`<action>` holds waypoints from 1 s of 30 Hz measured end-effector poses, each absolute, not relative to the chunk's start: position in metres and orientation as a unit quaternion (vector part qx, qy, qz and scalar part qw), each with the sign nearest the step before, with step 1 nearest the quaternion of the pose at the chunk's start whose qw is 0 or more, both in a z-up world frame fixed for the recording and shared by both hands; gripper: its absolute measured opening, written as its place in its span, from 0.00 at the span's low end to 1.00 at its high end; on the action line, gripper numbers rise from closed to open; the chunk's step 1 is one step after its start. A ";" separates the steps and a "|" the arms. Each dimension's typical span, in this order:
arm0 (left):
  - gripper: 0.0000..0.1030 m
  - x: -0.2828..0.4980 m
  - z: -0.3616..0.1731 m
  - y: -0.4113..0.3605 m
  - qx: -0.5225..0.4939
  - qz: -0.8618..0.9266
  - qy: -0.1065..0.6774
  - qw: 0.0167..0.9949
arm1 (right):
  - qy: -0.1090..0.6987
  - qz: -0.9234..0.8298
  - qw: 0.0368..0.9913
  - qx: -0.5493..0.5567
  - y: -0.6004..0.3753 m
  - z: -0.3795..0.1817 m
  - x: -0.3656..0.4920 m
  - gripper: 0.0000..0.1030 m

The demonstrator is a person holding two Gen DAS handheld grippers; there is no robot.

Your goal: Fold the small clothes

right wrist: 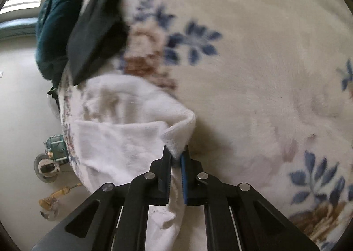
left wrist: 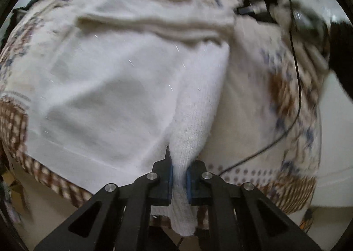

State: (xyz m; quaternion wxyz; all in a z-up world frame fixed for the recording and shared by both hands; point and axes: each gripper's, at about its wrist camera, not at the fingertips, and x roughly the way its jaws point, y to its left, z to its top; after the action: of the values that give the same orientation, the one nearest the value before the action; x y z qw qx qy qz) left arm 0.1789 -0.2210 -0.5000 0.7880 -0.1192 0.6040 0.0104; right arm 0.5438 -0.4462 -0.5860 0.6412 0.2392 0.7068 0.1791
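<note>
White knitted garment (left wrist: 123,87) is spread over a cream floral blanket (left wrist: 293,105), filling frame centre; its edges are clamped by the left gripper (left wrist: 179,172) and right gripper (right wrist: 175,158).

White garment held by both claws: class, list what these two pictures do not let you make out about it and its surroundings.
- White garment: its type and full outline; motion blur in both views, and the left claw covers its near edge.
- Gripped corner at the right claw: hidden between the pads.
- Dark clothes, right wrist view: blurred, kind unclear.
- Small floor objects: too small and blurred to name.
</note>
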 end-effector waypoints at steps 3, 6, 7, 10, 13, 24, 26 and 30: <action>0.06 0.174 -0.481 -0.180 -0.137 0.035 0.581 0.801 | 0.699 0.191 0.656 0.210 -0.429 -0.545 0.548 0.07; 0.06 0.169 -0.481 -0.134 -0.195 0.060 0.578 0.790 | 0.690 0.208 0.670 0.177 -0.399 -0.501 0.557 0.07; 0.06 0.164 -0.481 -0.120 -0.212 0.069 0.576 0.786 | 0.687 0.215 0.674 0.167 -0.386 -0.487 0.560 0.07; 0.06 0.154 -0.484 -0.078 -0.256 0.094 0.565 0.779 | 0.679 0.238 0.680 0.139 -0.335 -0.452 0.569 0.07; 0.06 0.145 -0.493 -0.046 -0.293 0.108 0.556 0.770 | 0.677 0.252 0.684 0.102 -0.263 -0.433 0.576 0.06; 0.06 0.127 -0.535 0.087 -0.398 0.120 0.541 0.732 | 0.691 0.237 0.681 -0.048 0.003 -0.488 0.586 0.06; 0.06 0.122 -0.549 0.105 -0.410 0.121 0.546 0.720 | 0.694 0.226 0.680 -0.073 0.036 -0.508 0.586 0.06; 0.12 0.123 -0.587 0.135 -0.439 0.088 0.578 0.682 | 0.718 0.213 0.658 -0.084 0.076 -0.545 0.588 0.08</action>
State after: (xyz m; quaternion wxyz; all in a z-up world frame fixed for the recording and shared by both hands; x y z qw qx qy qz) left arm 0.1233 0.1352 -0.5871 0.6819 -0.4394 0.5781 0.0882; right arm 0.5883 0.0756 -0.5451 0.6578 -0.0838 0.7176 0.2130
